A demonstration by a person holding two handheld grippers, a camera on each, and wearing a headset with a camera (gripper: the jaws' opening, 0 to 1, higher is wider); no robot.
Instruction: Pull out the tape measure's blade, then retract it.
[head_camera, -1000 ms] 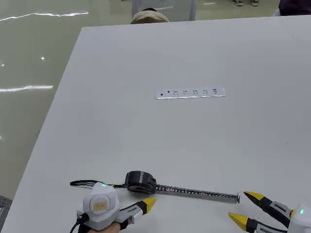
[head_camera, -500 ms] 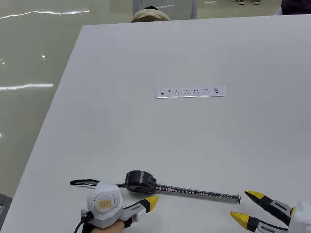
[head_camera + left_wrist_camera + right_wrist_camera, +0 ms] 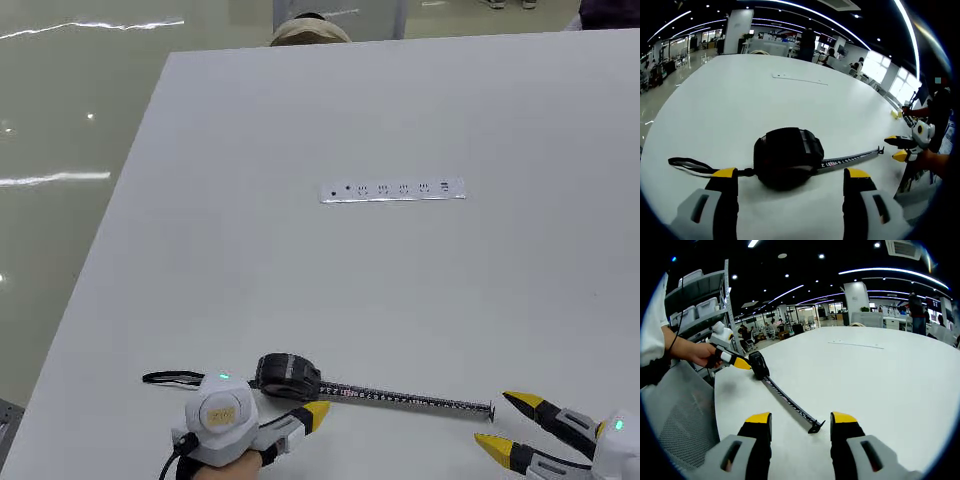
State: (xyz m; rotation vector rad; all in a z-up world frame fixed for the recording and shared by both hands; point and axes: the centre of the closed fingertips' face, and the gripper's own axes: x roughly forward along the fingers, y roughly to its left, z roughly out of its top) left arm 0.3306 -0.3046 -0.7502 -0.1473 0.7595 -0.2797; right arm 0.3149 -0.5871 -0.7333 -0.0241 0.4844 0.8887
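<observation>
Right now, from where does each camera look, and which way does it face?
Head view: on the headset, facing forward and down at the table; left gripper and right gripper at bottom.
Left gripper view: on the left gripper, facing the tape measure between its open fingers.
Right gripper view: on the right gripper, facing the blade hook between its fingers; the person's hand at left.
Shared: both gripper views see the blade, from opposite ends.
</observation>
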